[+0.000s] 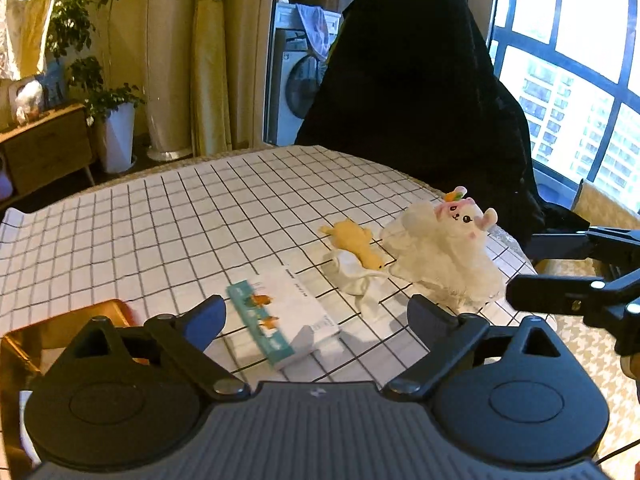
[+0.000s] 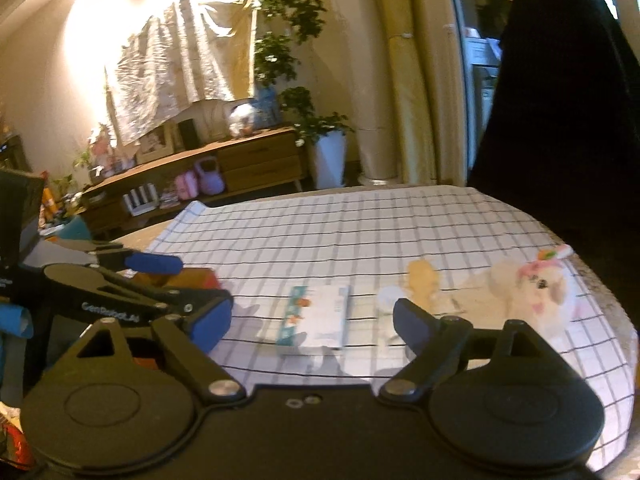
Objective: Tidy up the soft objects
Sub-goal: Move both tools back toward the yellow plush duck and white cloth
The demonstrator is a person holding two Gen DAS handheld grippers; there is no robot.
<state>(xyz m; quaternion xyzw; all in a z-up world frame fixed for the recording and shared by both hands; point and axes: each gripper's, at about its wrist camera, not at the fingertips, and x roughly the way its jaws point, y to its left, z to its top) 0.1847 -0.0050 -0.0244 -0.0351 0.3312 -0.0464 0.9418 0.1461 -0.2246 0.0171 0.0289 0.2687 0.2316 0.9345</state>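
Note:
A white plush lamb point(image 1: 448, 248) with a pink face lies at the right of the checked tablecloth point(image 1: 160, 224). A small yellow plush point(image 1: 356, 246) lies beside it on a white cloth point(image 1: 360, 278). A tissue pack point(image 1: 284, 316) lies in front of my left gripper point(image 1: 316, 316), which is open and empty above the table. In the right wrist view the lamb point(image 2: 536, 292), yellow plush point(image 2: 424, 284) and tissue pack point(image 2: 316, 320) lie ahead of my right gripper point(image 2: 308, 324), open and empty.
A brown tray point(image 1: 60, 332) sits at the table's near left edge. A black-draped chair point(image 1: 420, 80) stands behind the table. My right gripper's arm point(image 1: 580, 272) reaches in from the right. A sideboard point(image 2: 200, 176) and potted plant point(image 2: 324, 152) stand beyond.

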